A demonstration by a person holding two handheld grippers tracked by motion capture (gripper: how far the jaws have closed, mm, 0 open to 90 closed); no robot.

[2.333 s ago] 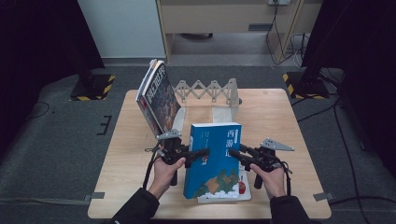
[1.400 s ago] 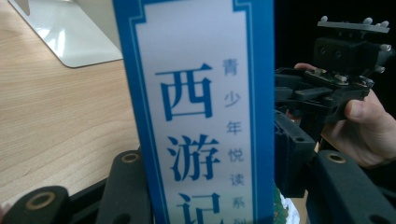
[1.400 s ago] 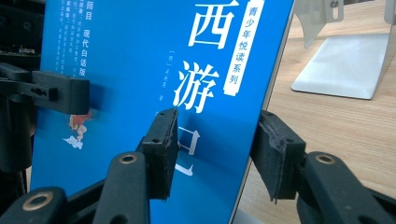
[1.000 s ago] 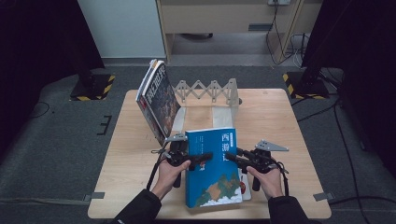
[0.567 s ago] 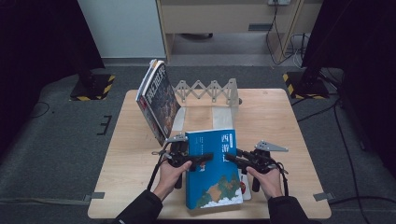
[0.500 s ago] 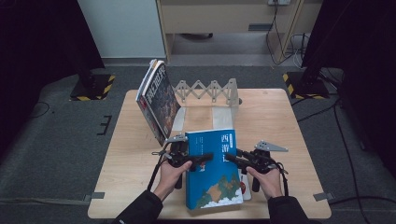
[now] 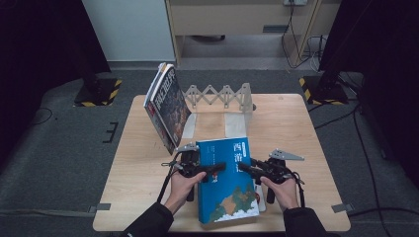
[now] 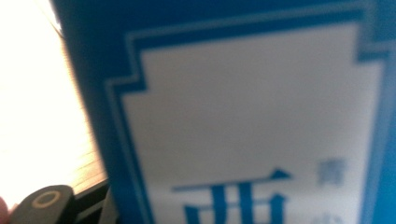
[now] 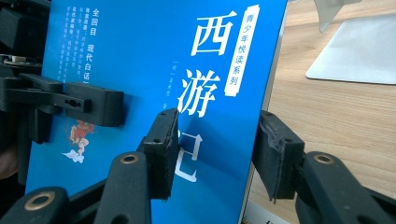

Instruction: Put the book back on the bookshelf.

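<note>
At the lower middle of the high view, we are holding a blue book (image 7: pixel 227 180) between both tongs above the tabletop (image 7: pixel 306 128). The left tongs (image 7: pixel 212 170) are clamping its left edge, one jaw lying across the cover. The right tongs (image 9: pixel 215 154) are gripping its right edge, one jaw on the cover and one behind. In the upper left, another book (image 7: pixel 168 106) is leaning by a folding rack (image 7: pixel 220 94).

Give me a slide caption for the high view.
Both claws, left and right, grip a blue book above the wooden table.
</note>
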